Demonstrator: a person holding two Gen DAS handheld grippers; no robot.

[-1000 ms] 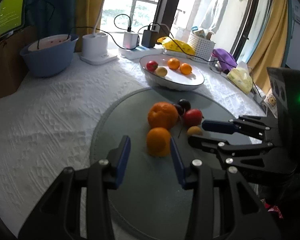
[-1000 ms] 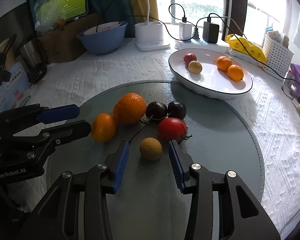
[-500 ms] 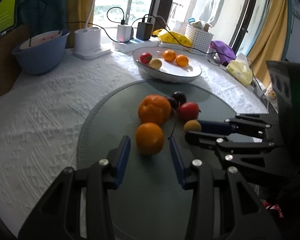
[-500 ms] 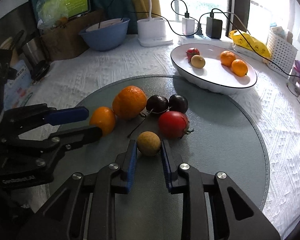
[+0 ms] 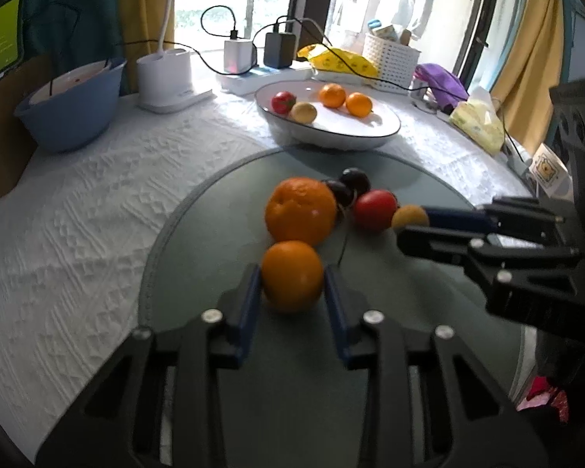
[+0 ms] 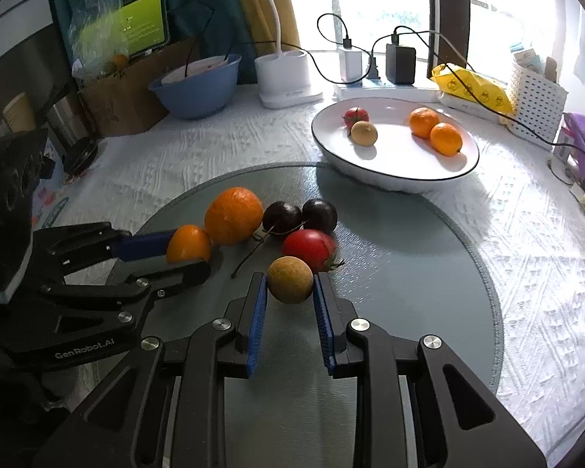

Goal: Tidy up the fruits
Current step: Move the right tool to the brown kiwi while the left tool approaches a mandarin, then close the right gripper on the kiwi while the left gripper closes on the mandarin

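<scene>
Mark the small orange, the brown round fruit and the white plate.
small orange [image 5: 292, 275], left wrist view, centre of its front face
brown round fruit [image 6: 290, 279], right wrist view, middle of its skin
white plate [image 6: 405, 183], right wrist view, near outer wall

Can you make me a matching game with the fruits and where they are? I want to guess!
Things:
1. small orange
2. brown round fruit
3. big orange
4. two little oranges

Places:
A. in the white dish
B. between the pads of the left gripper
C. free on the grey mat, beside the dark cherries
D. between the pads of the right gripper

Pairs: 1-B, 2-D, 3-C, 4-A
</scene>
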